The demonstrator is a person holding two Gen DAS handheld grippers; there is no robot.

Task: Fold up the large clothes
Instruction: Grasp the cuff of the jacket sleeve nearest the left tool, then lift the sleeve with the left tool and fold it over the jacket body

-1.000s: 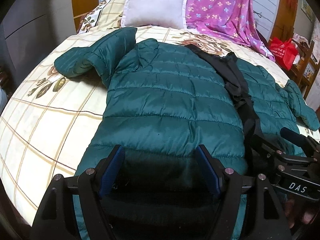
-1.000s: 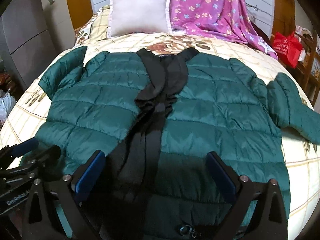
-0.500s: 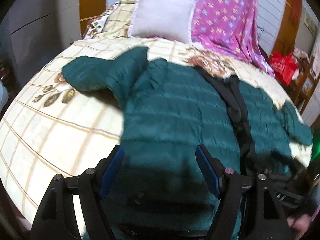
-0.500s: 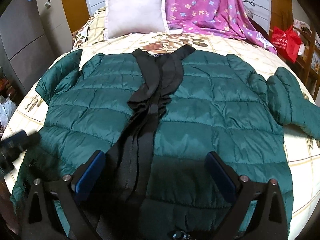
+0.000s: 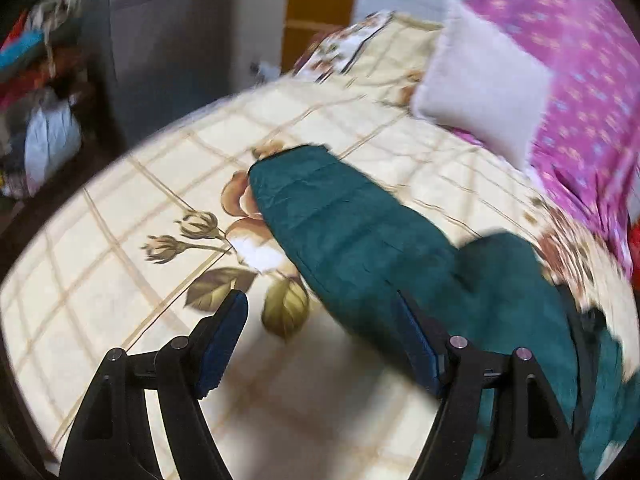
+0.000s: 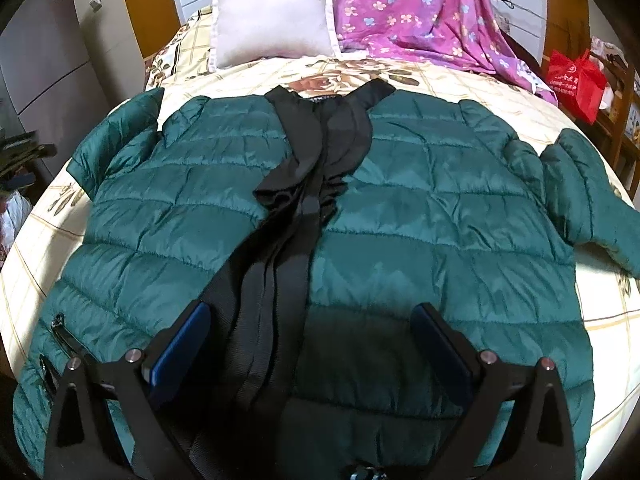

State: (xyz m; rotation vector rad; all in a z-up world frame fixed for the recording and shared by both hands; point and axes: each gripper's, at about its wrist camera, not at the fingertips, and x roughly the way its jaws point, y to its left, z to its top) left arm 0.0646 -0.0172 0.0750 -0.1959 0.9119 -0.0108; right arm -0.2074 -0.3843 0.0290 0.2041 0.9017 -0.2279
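Green puffer jacket [image 6: 400,216] spread flat across the bed [image 6: 460,88], cream floral sheet, white pillow [image 6: 272,16] and purple blanket [image 6: 420,8] at the head, red bag [image 6: 576,80] by the wall, left claw [image 5: 324,340] wide open over the sleeve [image 5: 340,216], right claw [image 6: 312,344] wide open above the hem, both holding nothing

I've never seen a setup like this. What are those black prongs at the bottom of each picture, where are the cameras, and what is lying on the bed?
The black prongs are two-finger grippers that a person holds, one in each hand; no robot arm is involved. A wide-angle camera on each looks forward along its fingers.

One picture comes from the left gripper, aimed at the green jacket's left sleeve and blurred. The other comes from the right gripper, above the jacket's hem.

On the flowered bedspread lies a green puffer jacket, spread flat, black lining showing down the middle. Behind it are a white pillow and a purple floral blanket.

Both grippers are open, holding nothing.
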